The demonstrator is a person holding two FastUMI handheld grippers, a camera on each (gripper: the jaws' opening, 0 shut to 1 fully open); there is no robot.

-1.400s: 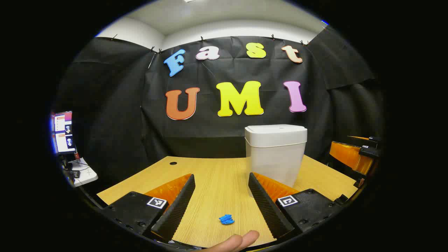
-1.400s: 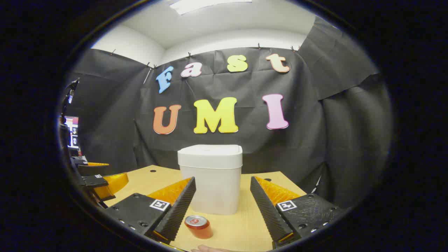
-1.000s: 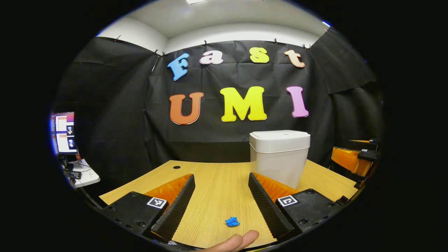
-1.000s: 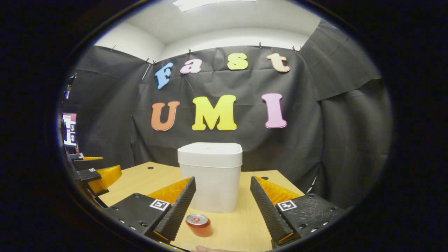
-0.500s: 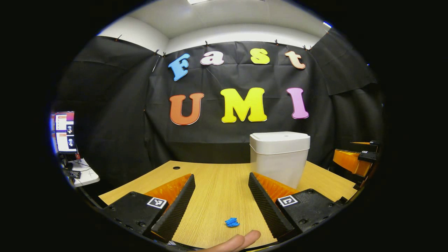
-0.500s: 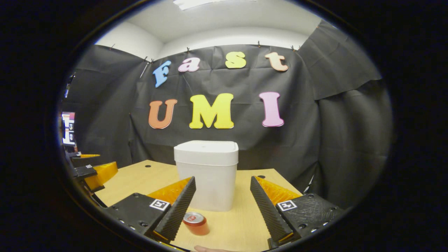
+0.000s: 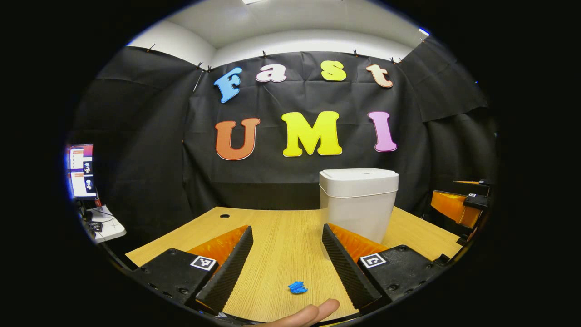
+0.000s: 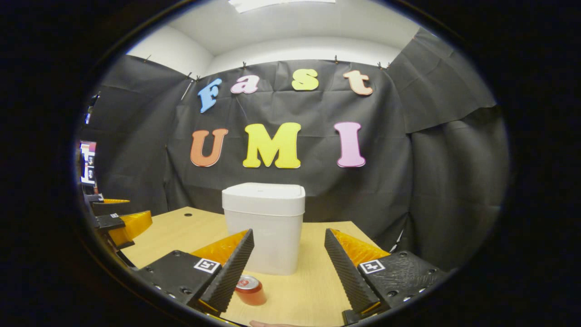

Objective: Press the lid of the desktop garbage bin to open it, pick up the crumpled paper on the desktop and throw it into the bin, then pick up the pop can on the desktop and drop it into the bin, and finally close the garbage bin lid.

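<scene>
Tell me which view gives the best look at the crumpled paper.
The left gripper view: the blue crumpled paper lies in plain sight on the wooden desktop, between the open jaws of the left gripper. The right gripper view instead has the pop can there.

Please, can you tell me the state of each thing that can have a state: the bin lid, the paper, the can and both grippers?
Garbage bin lid: shut, not yet pressed.
Crumpled paper: lying loose on the desk, between the left gripper's fingers but untouched.
Pop can: lying on its side on the desk, not gripped.
Left gripper: open, holding nothing.
Right gripper: open, holding nothing.
</scene>
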